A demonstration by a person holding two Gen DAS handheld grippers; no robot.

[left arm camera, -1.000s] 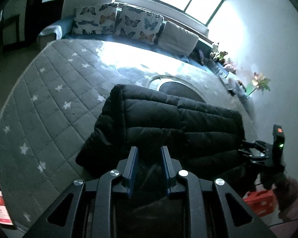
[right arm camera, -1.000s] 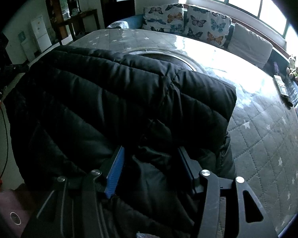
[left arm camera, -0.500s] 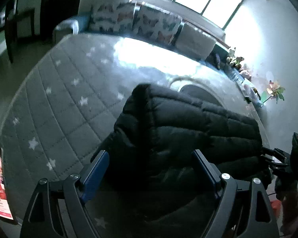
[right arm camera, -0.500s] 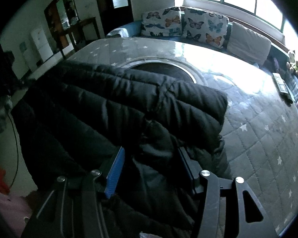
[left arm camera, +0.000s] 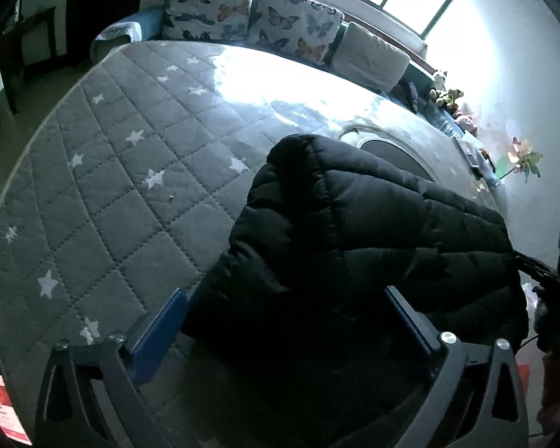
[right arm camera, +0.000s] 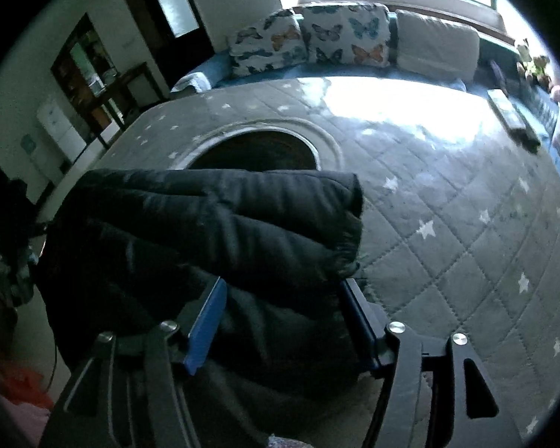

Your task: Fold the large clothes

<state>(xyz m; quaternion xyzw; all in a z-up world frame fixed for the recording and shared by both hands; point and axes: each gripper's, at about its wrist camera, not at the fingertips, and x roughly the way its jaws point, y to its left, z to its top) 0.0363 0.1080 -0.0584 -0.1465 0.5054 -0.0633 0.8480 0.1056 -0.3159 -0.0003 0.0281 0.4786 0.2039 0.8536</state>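
A second ago both claws were pinched into the near hem of the black puffer jacket (left arm camera: 373, 246); since then the left claw (left arm camera: 285, 321) has sprung from a narrow nip to its widest spread and dropped lower toward the bed, and the right claw (right arm camera: 280, 321) has slid sideways and begun to let go. The jacket now lies as a folded, doubled-over bundle on the grey star-quilted mattress (left arm camera: 123, 186), near its front edge, its far fold just short of the round dark opening in the quilt (right arm camera: 257, 149).

The left claw's jaws are still opening, standing well apart on either side of the jacket's near corner, and the blue pads do not press the fabric. The right claw's jaws are opening too, with a thick roll of jacket lying between them; whether the pads still touch the cloth is hard to tell, but they look to stand clear of it.

I read this as the release after a fold: the garment has been laid down and both grips are being given up. What remains is probably tidying or a further fold, since the bundle looks bulky and its right end bulges.

Behind, butterfly-print cushions (left arm camera: 254, 18) line the window side.
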